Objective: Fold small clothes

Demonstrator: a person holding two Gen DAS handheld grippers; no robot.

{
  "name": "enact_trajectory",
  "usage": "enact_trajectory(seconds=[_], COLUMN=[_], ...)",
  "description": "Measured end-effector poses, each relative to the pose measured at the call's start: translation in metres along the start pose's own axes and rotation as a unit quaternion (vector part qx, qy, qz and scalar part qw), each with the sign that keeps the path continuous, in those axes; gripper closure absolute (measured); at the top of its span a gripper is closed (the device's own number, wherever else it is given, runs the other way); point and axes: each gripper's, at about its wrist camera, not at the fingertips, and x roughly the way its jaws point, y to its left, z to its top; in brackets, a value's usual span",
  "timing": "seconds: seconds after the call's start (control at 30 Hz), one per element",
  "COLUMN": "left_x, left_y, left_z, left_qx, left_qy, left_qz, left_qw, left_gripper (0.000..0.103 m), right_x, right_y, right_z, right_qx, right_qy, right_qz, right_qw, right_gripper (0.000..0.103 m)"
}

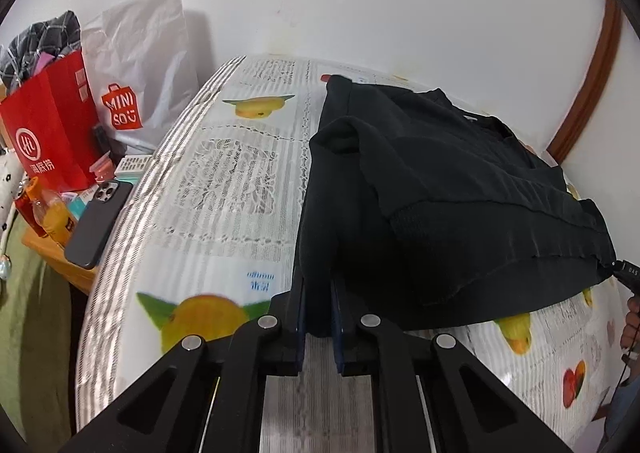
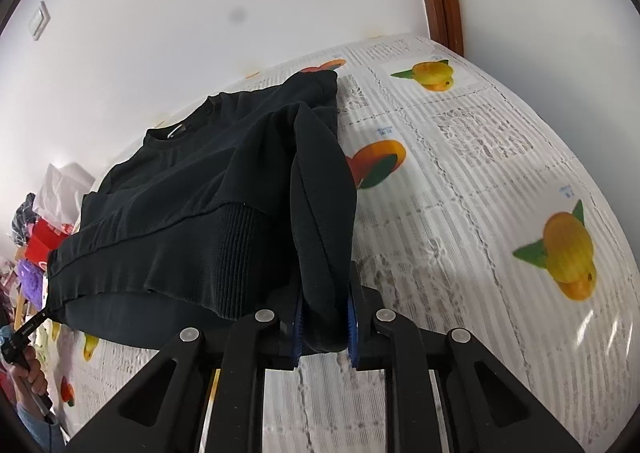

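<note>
A black sweater [image 1: 440,193] lies on a table with a fruit-print cloth [image 1: 224,213], its sleeves folded in over the body. My left gripper [image 1: 318,293] is shut on the sweater's near left hem corner and holds it raised off the cloth. In the right wrist view the sweater [image 2: 192,213] fills the left half, and my right gripper [image 2: 325,317] is shut on its near right hem corner, also lifted. The right gripper's tip shows at the far right of the left wrist view [image 1: 624,273]; the left gripper's tip shows in the right wrist view [image 2: 28,329].
Left of the table stand a red paper bag [image 1: 52,133] with clothes, a white Miniso bag [image 1: 136,85], a dark phone [image 1: 100,221] and a small bottle [image 1: 56,217]. A white wall and a brown door frame [image 1: 592,85] stand behind the table.
</note>
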Motion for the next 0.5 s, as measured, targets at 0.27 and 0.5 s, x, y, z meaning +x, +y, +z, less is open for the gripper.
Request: enact_trajectory(seconds=[0.27, 0.5], left_x=[-0.034, -0.048], left_y=[-0.003, -0.001], left_z=[-0.035, -0.070], left_qx=[0.015, 0.006], left_qy=[0.002, 0.023], left_qz=[0.002, -0.002], left_qw=[0.9999, 0.9997], left_gripper=[0.093, 0.093], right_x=[-0.032, -0.052], right_y=[-0.005, -0.014], right_z=[-0.031, -0.071], right_qx=[-0.017, -0.042], right_qy=[0.004, 0.008], right_qz=[0.005, -0.004], right_qw=[1.000, 0.999], right_gripper=[0.086, 0.084])
